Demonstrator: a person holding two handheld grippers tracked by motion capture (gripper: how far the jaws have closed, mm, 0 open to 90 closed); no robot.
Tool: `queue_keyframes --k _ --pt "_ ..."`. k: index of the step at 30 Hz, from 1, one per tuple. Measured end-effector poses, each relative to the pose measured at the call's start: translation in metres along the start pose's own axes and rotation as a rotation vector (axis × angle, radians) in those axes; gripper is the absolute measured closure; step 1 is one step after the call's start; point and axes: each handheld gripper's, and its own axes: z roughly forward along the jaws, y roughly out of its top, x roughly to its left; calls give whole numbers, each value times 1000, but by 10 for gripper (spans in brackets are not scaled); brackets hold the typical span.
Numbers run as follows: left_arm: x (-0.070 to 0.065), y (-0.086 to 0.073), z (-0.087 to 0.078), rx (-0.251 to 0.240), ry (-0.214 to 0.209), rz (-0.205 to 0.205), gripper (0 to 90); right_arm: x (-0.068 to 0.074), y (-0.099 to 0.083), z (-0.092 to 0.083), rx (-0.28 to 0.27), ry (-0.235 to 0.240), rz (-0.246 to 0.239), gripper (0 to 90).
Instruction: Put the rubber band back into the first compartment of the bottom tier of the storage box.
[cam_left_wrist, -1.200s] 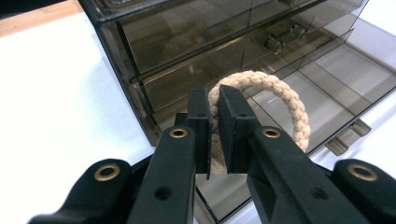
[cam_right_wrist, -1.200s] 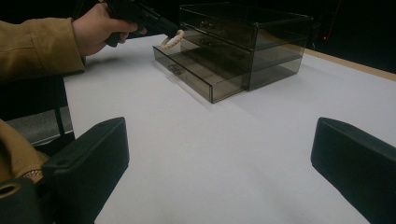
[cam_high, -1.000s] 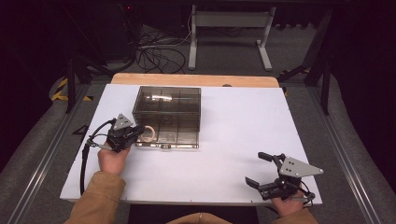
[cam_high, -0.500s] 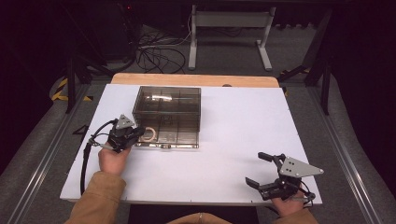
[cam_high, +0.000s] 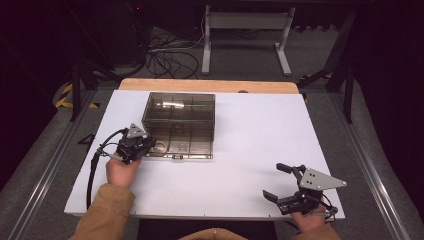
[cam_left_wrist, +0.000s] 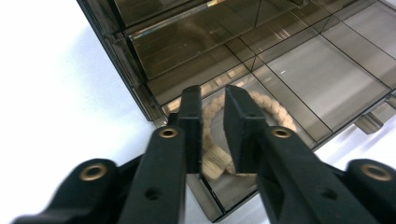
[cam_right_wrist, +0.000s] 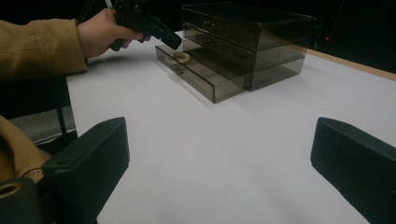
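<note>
While my left gripper (cam_left_wrist: 212, 135) hangs over the front left corner of the pulled-out drawer (cam_left_wrist: 299, 88), its two black jaws stand narrow, with only a small gap between them, and they have just been opening a little. Under that gap lies the rope ring (cam_left_wrist: 219, 161), a pale braided loop with a bound end, resting on the floor of the nearest corner compartment of the drawer. The pads do not press on the rope; it lies below them, and I cannot tell if the tips touch it. From the high view the same left gripper (cam_high: 146, 145) is seen at the left front edge of the smoked plastic drawer box (cam_high: 180, 115), and the rope ring (cam_high: 160, 147) is a small light curve just beside the jaws, inside the open bottom drawer. This box stands on the white table (cam_high: 250, 140), toward the far left part of it, with its drawer drawn out toward me. My right gripper (cam_high: 285, 182) is well apart from the box, near the front right corner of the table, and its jaws are spread wide with nothing between them. In the right gripper view these two jaws rise at both sides, the bare table between them, and farther off the rope ring (cam_right_wrist: 181, 57) sits in the drawer under my left hand (cam_right_wrist: 100, 32).
</note>
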Motion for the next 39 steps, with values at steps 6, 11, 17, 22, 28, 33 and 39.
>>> queue_keyframes --k 6,11,17,22,28,33,39 --pt "-1 2 -4 -31 -10 -5 655 0 0 0 0 0 1 49" --pt "-3 5 -14 -81 -28 -16 544 0 0 0 0 0 5 49" --pt "-10 12 -30 -141 -59 -18 405 -1 0 0 -1 1 7 49" --pt "-13 16 -39 -167 -70 -14 367 -1 -1 1 -1 1 7 49" --pt "-17 18 -43 -176 -71 -6 364 0 0 1 0 0 6 49" --pt "-21 21 -46 -183 -87 -3 357 -1 -1 1 -2 0 9 49" --pt "-26 24 -58 -208 -111 19 311 -1 0 1 -2 1 8 49"
